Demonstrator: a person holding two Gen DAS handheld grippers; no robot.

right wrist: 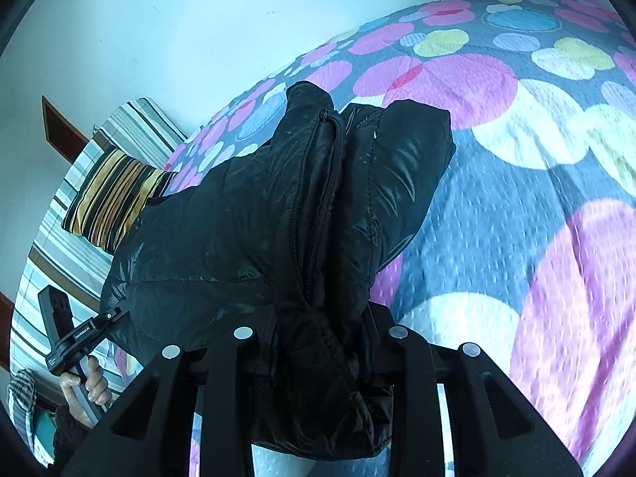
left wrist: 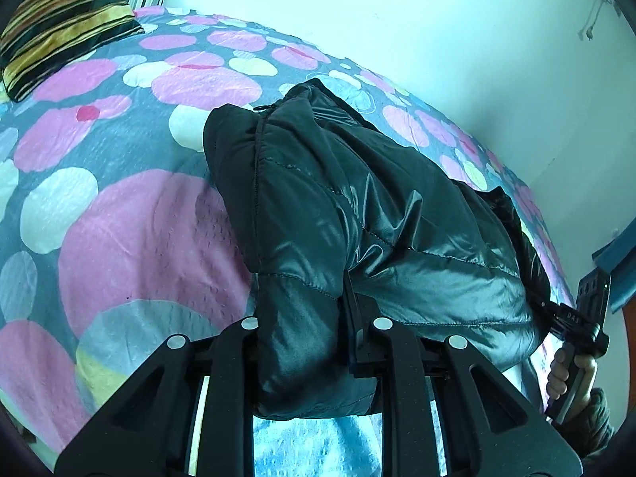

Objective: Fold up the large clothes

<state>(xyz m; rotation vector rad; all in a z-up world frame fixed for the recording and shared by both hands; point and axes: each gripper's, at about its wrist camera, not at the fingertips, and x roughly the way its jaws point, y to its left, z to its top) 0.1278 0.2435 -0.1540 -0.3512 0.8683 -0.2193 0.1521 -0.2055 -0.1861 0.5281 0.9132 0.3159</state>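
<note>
A black quilted puffer jacket (left wrist: 357, 206) hangs bunched between my two grippers above a bed. My left gripper (left wrist: 318, 318) is shut on one end of the jacket, with fabric draped over its fingers. My right gripper (right wrist: 322, 318) is shut on the other end of the jacket (right wrist: 278, 206), beside its zipper (right wrist: 318, 198). The right gripper also shows at the right edge of the left wrist view (left wrist: 576, 326), held by a hand. The left gripper shows at the lower left of the right wrist view (right wrist: 75, 338), held by a hand.
The bed has a grey cover with pink, white and yellow circles (left wrist: 119, 198). A striped black and yellow pillow (left wrist: 67, 20) lies at its head, also seen in the right wrist view (right wrist: 115, 194). A pale wall (left wrist: 397, 12) runs along the far side.
</note>
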